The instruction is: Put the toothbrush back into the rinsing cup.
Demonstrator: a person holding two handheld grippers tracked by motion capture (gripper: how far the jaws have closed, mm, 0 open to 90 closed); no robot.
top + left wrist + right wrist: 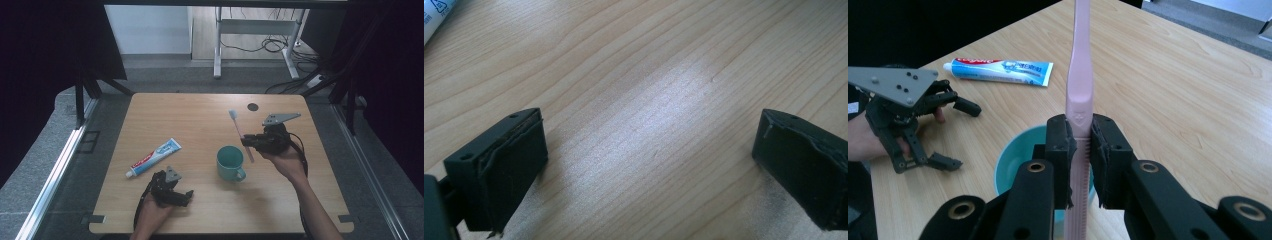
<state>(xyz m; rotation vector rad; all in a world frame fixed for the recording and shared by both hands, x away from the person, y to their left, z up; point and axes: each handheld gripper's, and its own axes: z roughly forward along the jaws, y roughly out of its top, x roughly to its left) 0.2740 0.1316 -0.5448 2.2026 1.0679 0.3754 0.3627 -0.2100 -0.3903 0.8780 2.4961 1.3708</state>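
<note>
Tongs in my right hand [1081, 150] squeeze the pink toothbrush [1079, 95] at the middle of the frame, just above the teal cup [230, 162]. Lower left, my left tongs [176, 192] sit wide apart, holding nothing, near the toothpaste tube [153, 157].

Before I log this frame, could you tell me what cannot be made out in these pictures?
- Toothbrush head: cut off by the top edge, right gripper view.
- Mug inside: hidden by the right gripper, same view.
- Toothpaste tube: mostly cut off at the corner, left gripper view.
- Tube print: too small, high view.
</note>
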